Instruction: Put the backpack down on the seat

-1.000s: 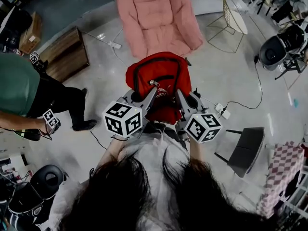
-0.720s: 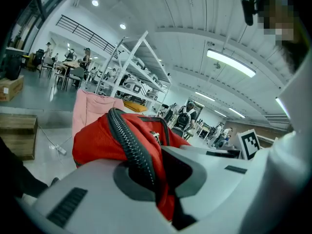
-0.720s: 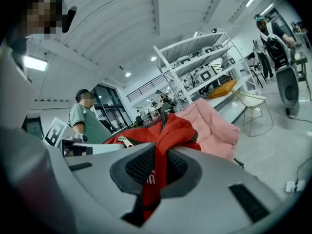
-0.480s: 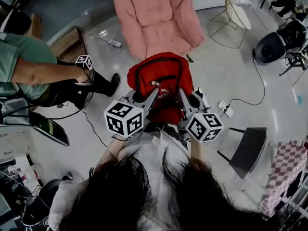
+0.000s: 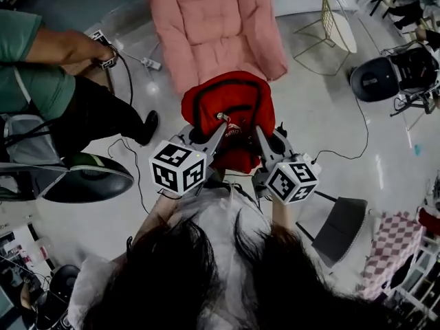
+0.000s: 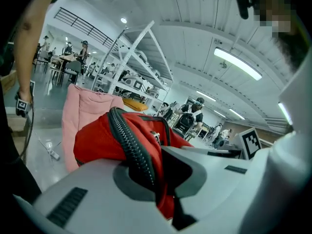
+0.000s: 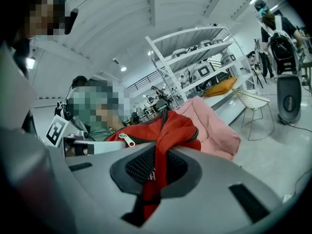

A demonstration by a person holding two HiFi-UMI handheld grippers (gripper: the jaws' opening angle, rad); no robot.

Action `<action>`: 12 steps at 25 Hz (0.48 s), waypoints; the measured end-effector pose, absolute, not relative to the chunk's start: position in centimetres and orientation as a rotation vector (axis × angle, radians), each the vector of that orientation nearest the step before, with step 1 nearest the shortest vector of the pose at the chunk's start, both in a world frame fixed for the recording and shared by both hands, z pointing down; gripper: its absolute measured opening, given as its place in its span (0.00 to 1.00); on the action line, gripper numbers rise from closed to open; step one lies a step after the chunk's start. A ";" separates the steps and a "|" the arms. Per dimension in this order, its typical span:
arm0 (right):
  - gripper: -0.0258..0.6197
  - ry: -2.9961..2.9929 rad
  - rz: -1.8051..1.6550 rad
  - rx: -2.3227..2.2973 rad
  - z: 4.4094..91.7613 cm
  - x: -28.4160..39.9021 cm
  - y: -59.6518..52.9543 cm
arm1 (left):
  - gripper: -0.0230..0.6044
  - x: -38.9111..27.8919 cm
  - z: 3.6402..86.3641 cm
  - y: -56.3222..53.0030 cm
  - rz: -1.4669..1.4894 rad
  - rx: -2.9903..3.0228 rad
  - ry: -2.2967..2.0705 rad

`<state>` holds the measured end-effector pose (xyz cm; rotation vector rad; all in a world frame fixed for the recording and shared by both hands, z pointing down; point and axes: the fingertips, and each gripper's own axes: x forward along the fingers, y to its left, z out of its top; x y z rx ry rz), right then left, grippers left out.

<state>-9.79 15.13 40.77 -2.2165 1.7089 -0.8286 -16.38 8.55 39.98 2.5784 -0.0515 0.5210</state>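
Note:
A red backpack [image 5: 230, 115] with black zips hangs in the air between both grippers, just in front of a pink padded seat [image 5: 210, 26]. My left gripper [image 5: 218, 124] is shut on the backpack's left top edge; the left gripper view shows red fabric and a black zip [image 6: 129, 147] pinched in its jaws. My right gripper [image 5: 256, 129] is shut on the right top edge, with a fold of red backpack [image 7: 161, 150] fabric between its jaws. The pink seat [image 6: 85, 111] stands behind the backpack [image 6: 105, 140]; the same seat [image 7: 214, 126] shows in the right gripper view.
A person in a green shirt [image 5: 27, 67] stands at the left with tagged grippers and a cable. A black office chair [image 5: 381, 74] is at the right, a wire-frame stool [image 5: 333, 26] beside the pink seat, a dark chair [image 5: 337, 225] at lower right.
The pink seat has come closer and shifted left in the head view. The person in green has moved up along the left side. Both grippers keep the same hold on the backpack.

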 end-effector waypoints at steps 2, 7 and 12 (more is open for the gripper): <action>0.10 1.702 -0.827 -2.203 40.3 -8.5 13.3 | 0.10 -15.1 39.6 6.8 0.504 2.574 -0.052; 0.10 1.694 -0.824 -2.214 40.1 -5.8 9.8 | 0.10 -12.3 39.3 3.2 0.479 2.587 -0.043; 0.10 1.697 -0.829 -2.224 40.0 -3.9 7.6 | 0.10 -10.4 39.1 0.8 0.471 2.605 -0.047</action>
